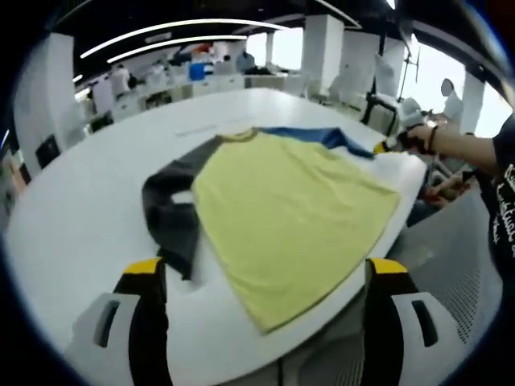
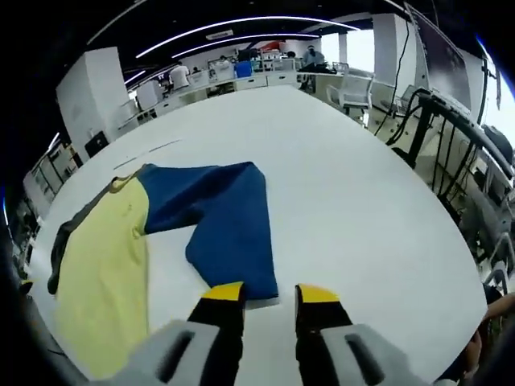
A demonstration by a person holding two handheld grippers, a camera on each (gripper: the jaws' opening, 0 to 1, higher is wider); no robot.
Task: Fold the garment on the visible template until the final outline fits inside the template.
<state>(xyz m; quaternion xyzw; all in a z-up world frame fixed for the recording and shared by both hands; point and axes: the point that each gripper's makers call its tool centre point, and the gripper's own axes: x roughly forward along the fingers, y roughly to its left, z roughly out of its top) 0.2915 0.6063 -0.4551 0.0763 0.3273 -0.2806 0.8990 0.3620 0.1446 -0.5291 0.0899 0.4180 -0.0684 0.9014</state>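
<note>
Shirt [image 1: 282, 209] lies flat on the white bench [image 1: 80, 201], yellow body w/ a grey sleeve [image 1: 173, 213] on one side & a blue sleeve [image 2: 229, 221] on the other; hem hangs near the bench edge. No template outline I can make out on the bench, & no containers in sight.

Right tongs [image 2: 269, 301] sit at the cuff of the blue sleeve, jaws narrow, tips touching or just over the cloth; can't tell if they've pinched it. Left tongs [image 1: 265, 277] hover wide apart above the hem, holding nothing.

Step in hand looks like folding the blue sleeve in. Do it well: grab the cuff squarely, lift low, carry it across the yellow body, lay it flat w/o dragging the shirt toward the edge. Left tongs could pin the hem.
</note>
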